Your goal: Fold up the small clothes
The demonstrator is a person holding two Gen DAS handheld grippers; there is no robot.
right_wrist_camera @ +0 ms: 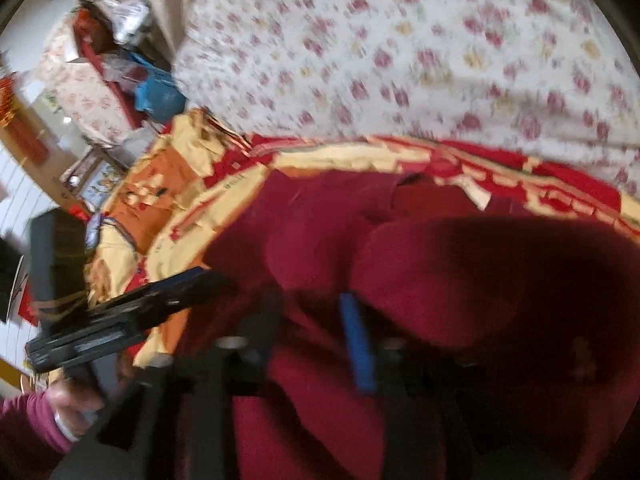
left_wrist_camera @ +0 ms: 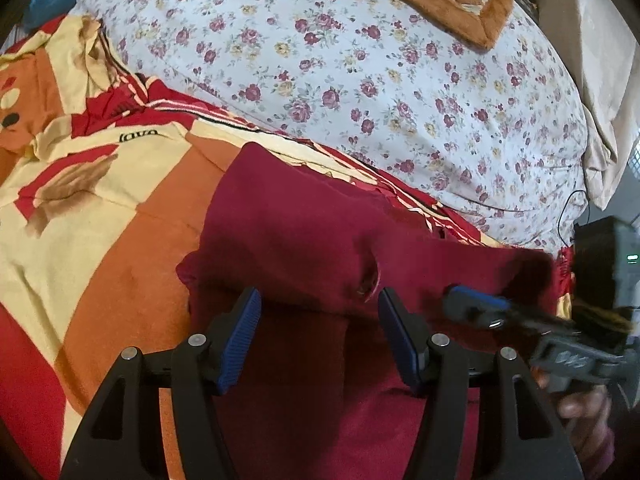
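1. Maroon garment (left_wrist_camera: 320,232) lies partly folded on an orange, cream and red blanket (left_wrist_camera: 100,216), beside a floral quilt (left_wrist_camera: 360,80).
2. Left gripper (left_wrist_camera: 320,320): jaws apart over the garment, gripping nothing.
3. Right gripper (right_wrist_camera: 312,320): blurred; jaws apart, empty, above the same cloth.

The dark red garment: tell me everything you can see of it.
The dark red garment is soft, knit-looking cloth, plain in colour, lying rumpled on the red, orange and cream blanket. A layer is folded over, leaving a raised crease and a small pucker near the middle. The left gripper stands open just above it, nothing pinched. The right gripper is over its other side; blur hides any contact.
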